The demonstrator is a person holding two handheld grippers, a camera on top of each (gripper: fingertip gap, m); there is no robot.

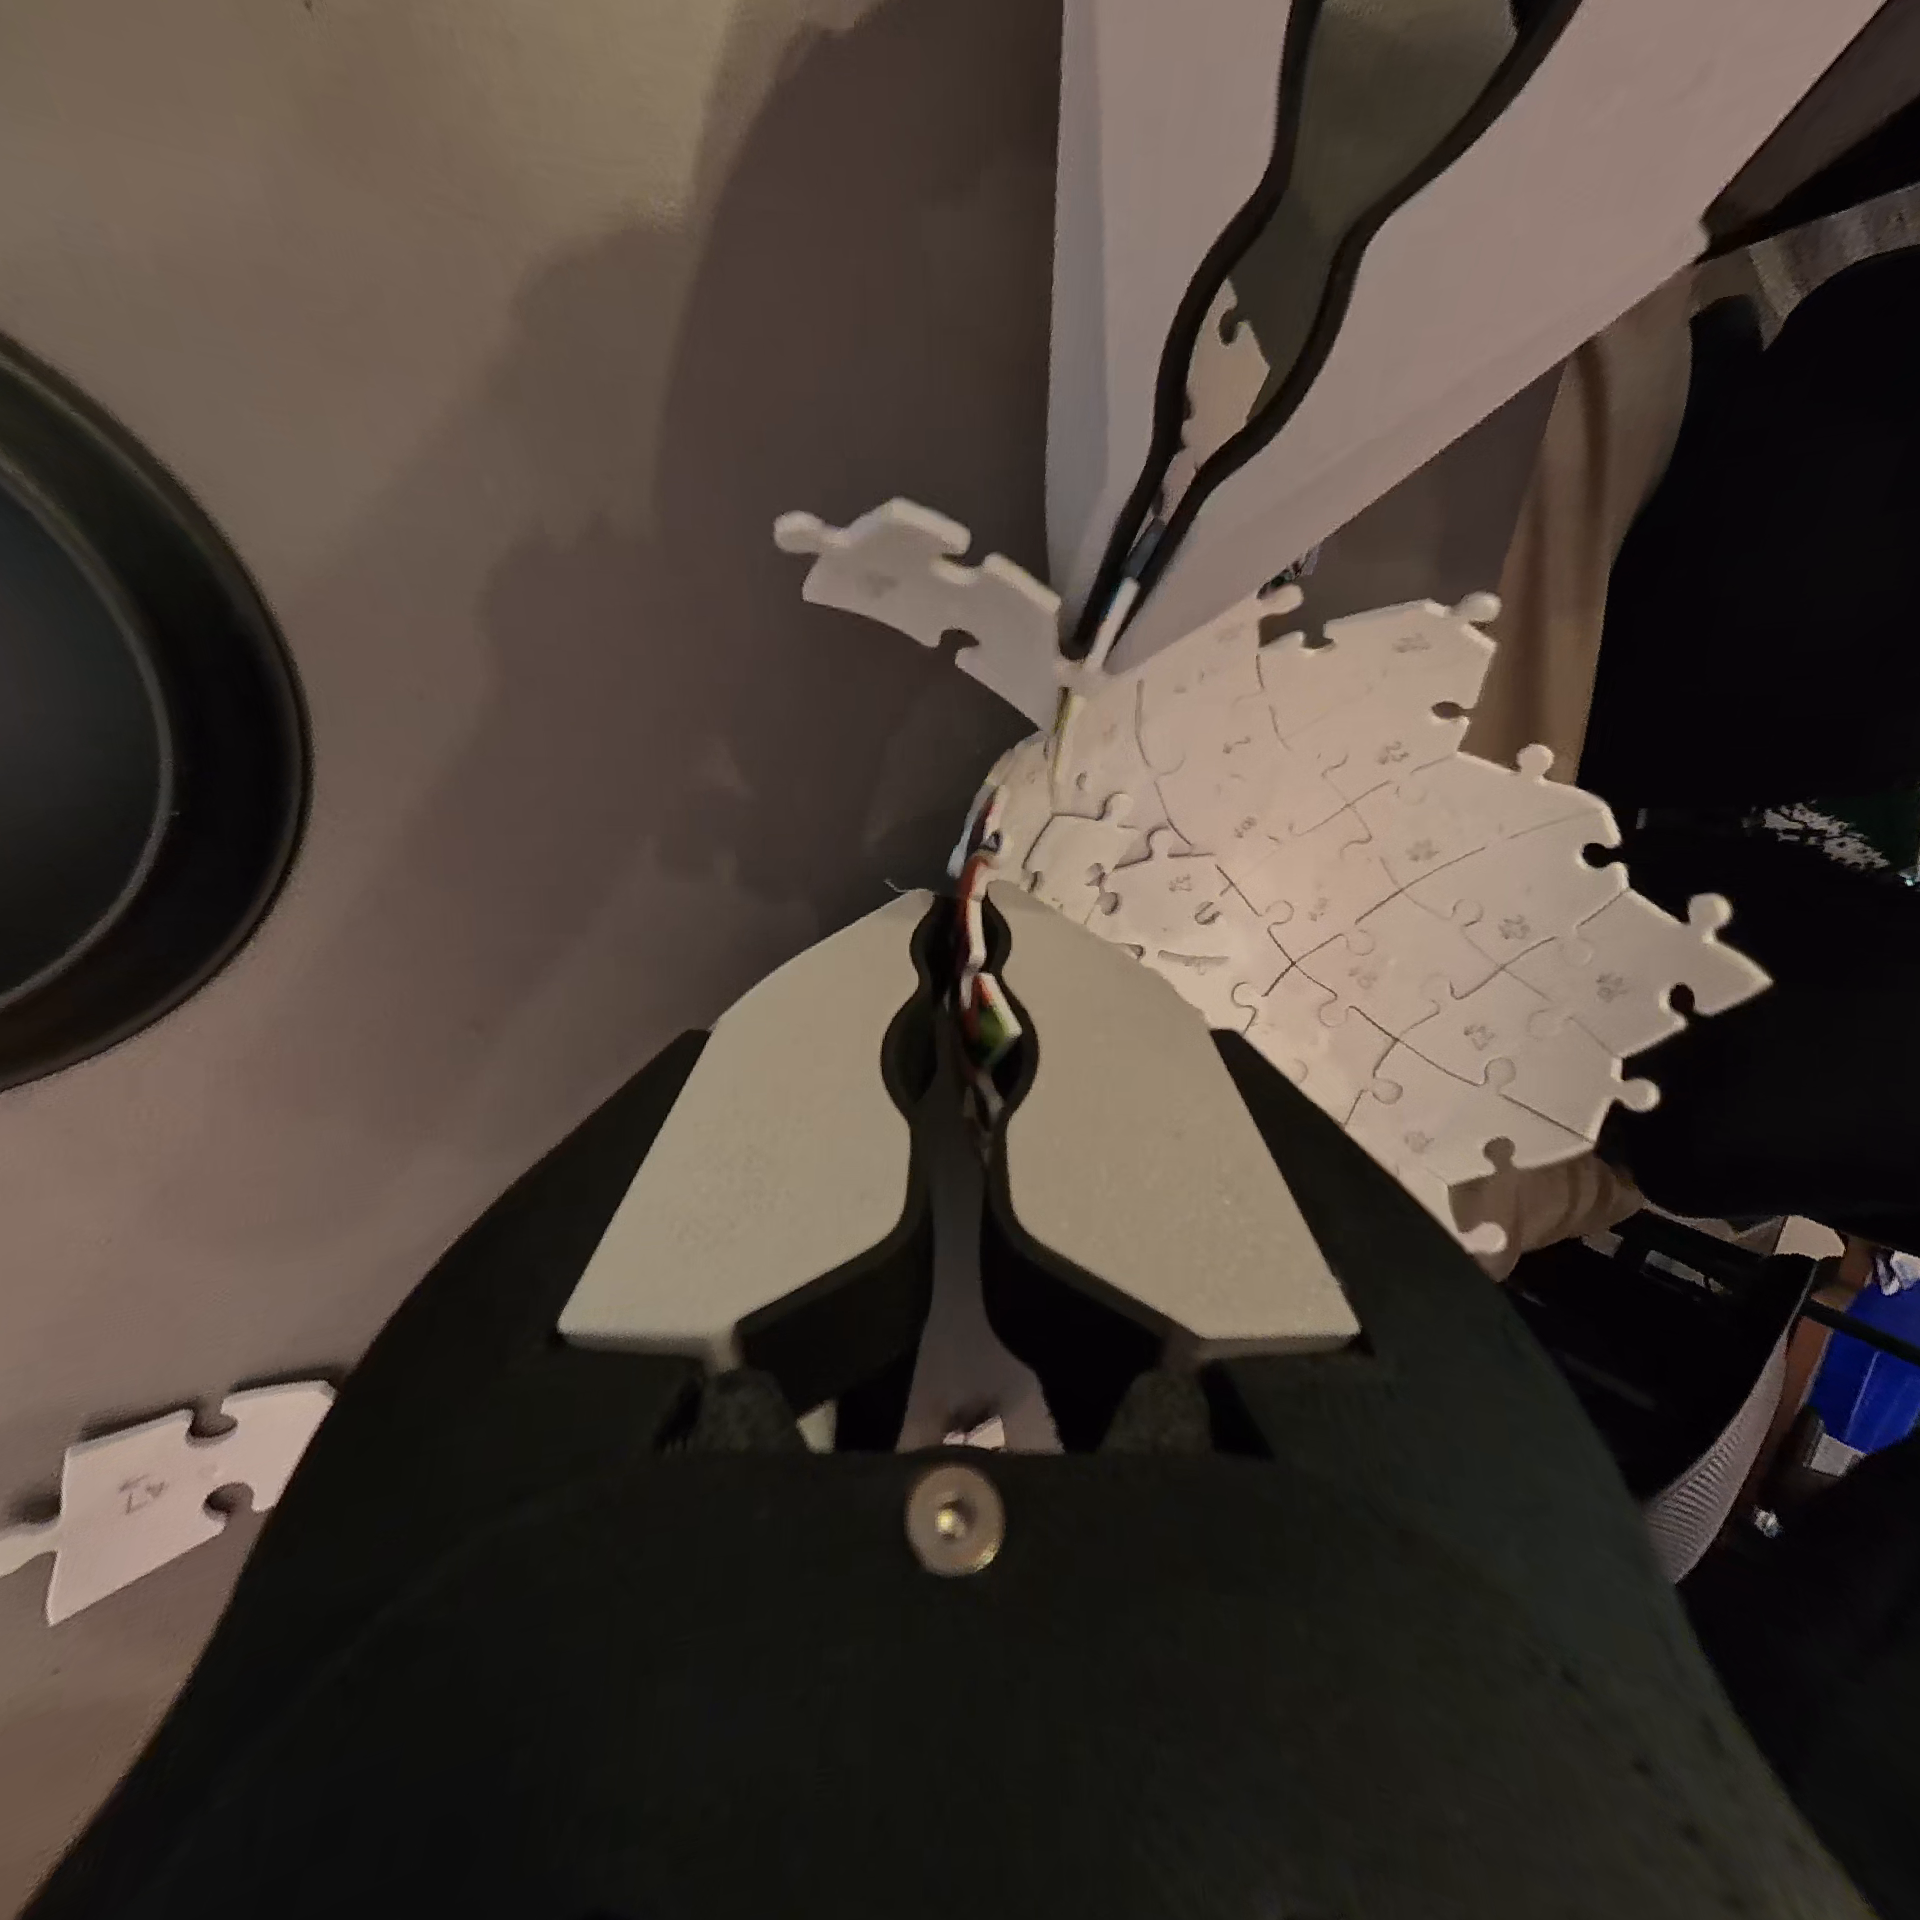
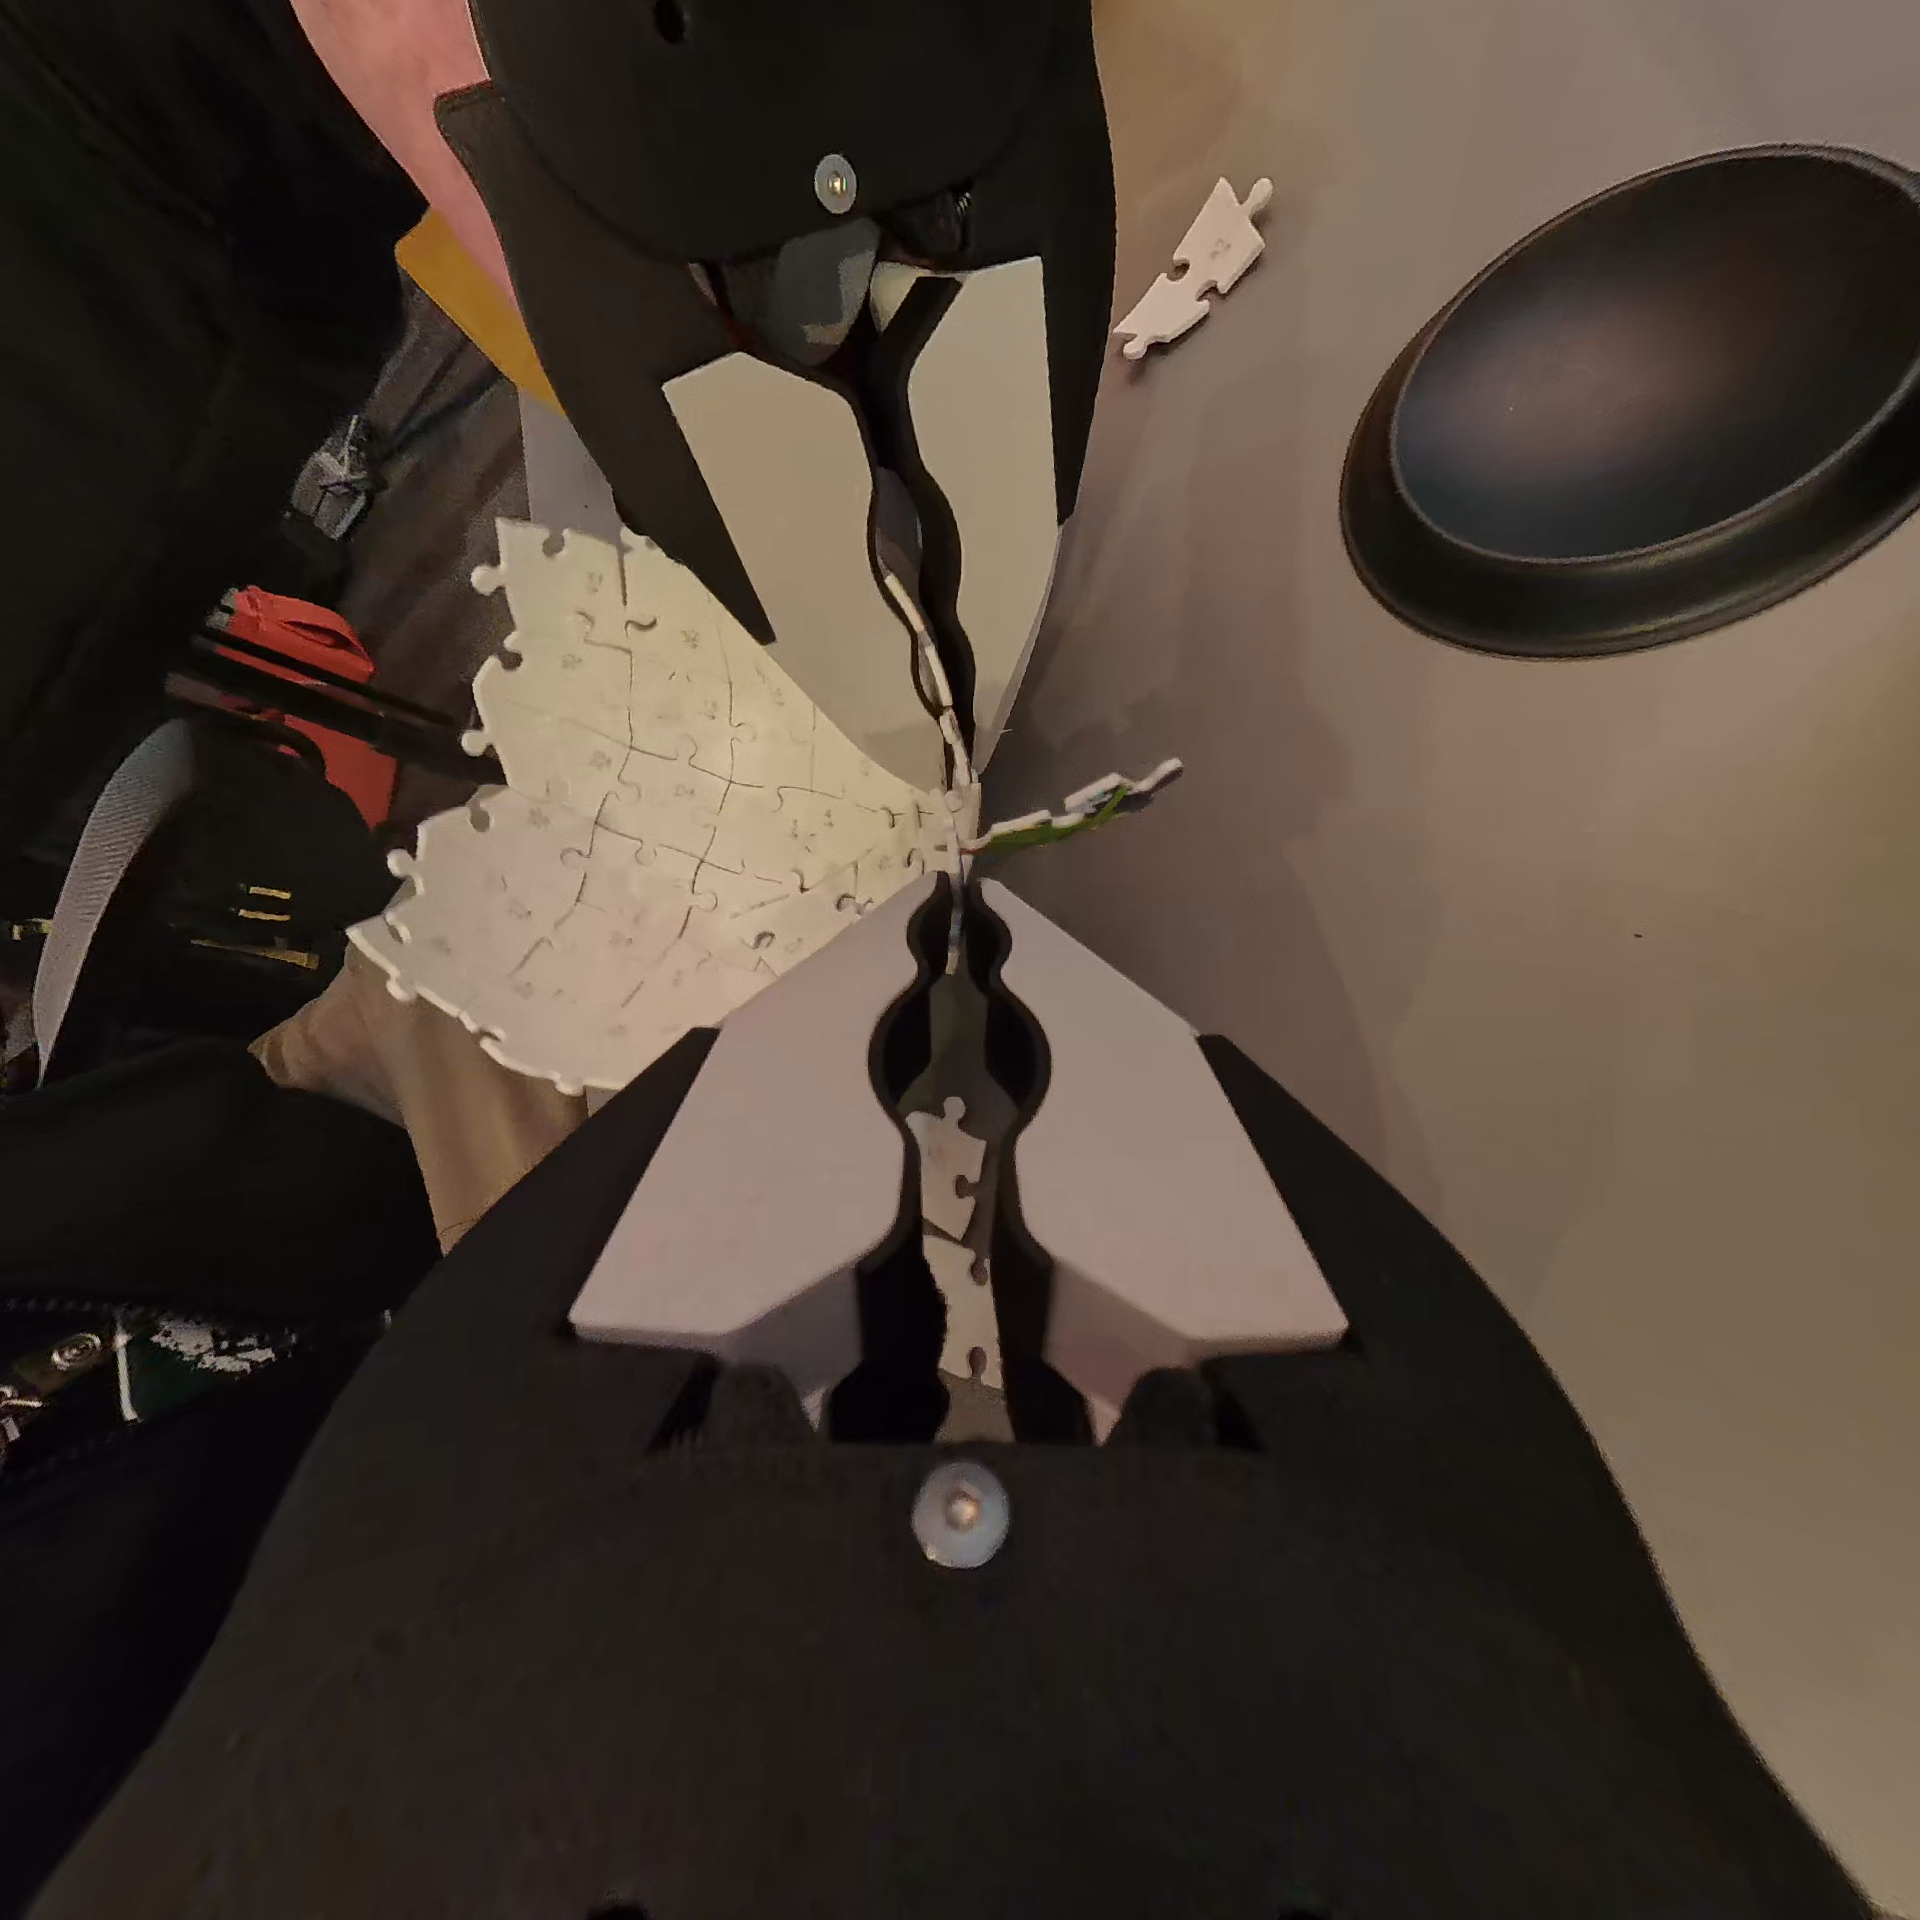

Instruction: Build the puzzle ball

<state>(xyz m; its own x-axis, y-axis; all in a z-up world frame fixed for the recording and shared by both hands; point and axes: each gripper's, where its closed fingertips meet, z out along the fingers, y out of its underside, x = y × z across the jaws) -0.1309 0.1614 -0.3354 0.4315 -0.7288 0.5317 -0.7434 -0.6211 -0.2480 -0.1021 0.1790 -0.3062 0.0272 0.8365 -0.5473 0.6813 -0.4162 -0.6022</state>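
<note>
The partly built puzzle ball (image 1: 1351,883) is a curved white shell of joined pieces, held in the air with its blank inner side showing; it also shows in the right wrist view (image 2: 623,810). My left gripper (image 1: 961,894) is shut on the shell's edge, and it enters the right wrist view from above (image 2: 961,769). My right gripper (image 2: 961,883) is shut on a strip of joined pieces (image 2: 951,1195) that runs between its fingers. The strip's end (image 1: 914,592) sticks out past the right gripper (image 1: 1081,644), right at the shell's tip. The two grippers meet tip to tip.
A black bowl (image 2: 1621,416) sits on the grey table (image 2: 1558,1039); it also shows in the left wrist view (image 1: 156,727). A loose strip of white pieces (image 2: 1195,270) lies on the table near the bowl, also in the left wrist view (image 1: 156,1486). A person in dark clothing (image 2: 156,312) is beyond the table edge. My right fingertips sit around 5 centimeters from my left ones. Both grippers' tips are roughly 12 centimeters from the black bowl (image 2: 1621,416).
</note>
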